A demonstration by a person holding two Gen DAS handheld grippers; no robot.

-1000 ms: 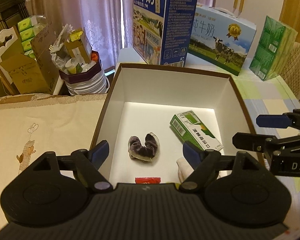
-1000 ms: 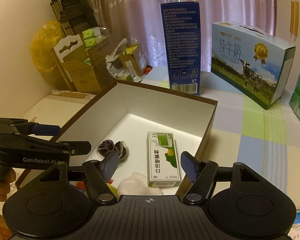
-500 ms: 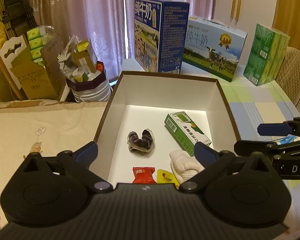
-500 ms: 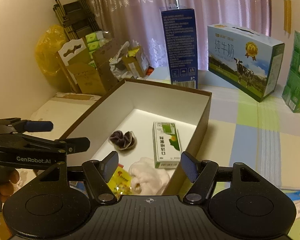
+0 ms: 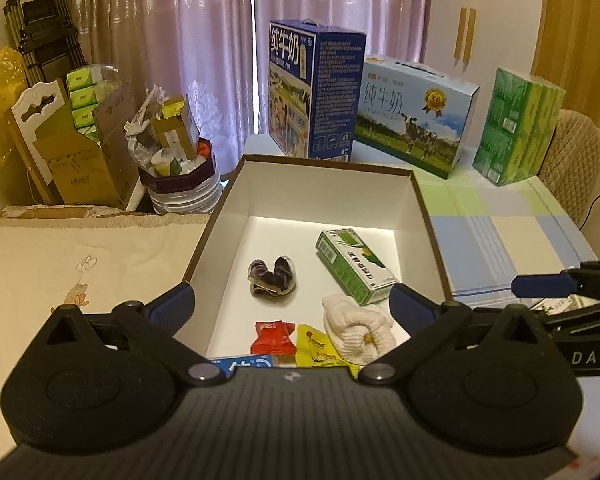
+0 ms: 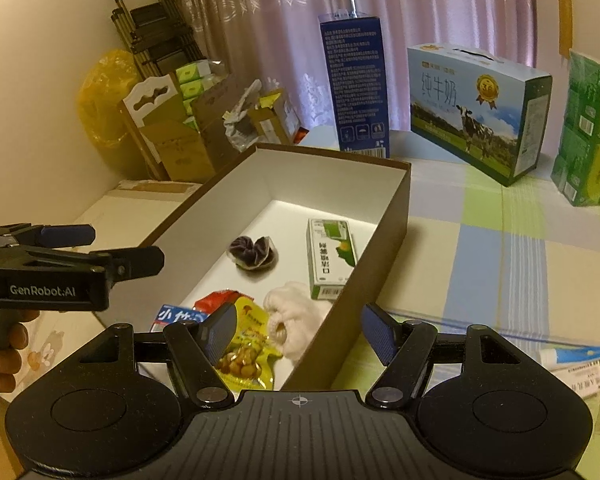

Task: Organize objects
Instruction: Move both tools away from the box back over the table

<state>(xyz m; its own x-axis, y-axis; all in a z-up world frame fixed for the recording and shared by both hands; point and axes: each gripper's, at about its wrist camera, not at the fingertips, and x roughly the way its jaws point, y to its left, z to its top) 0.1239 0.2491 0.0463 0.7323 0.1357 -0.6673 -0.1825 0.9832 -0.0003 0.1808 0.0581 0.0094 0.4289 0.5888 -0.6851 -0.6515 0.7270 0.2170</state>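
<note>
— So, where do you stand?
— Both your left tongs [image 5: 292, 304] and right tongs [image 6: 298, 330] hang spread and empty, just short of the box [image 5: 430, 224].
— And the goods?
— Carton [image 5: 354, 266], sock [image 5: 358, 334] and sachets lie inside it. More packets [image 6: 576, 364] sit on the worktop to your right; I'd fetch those next.
</note>
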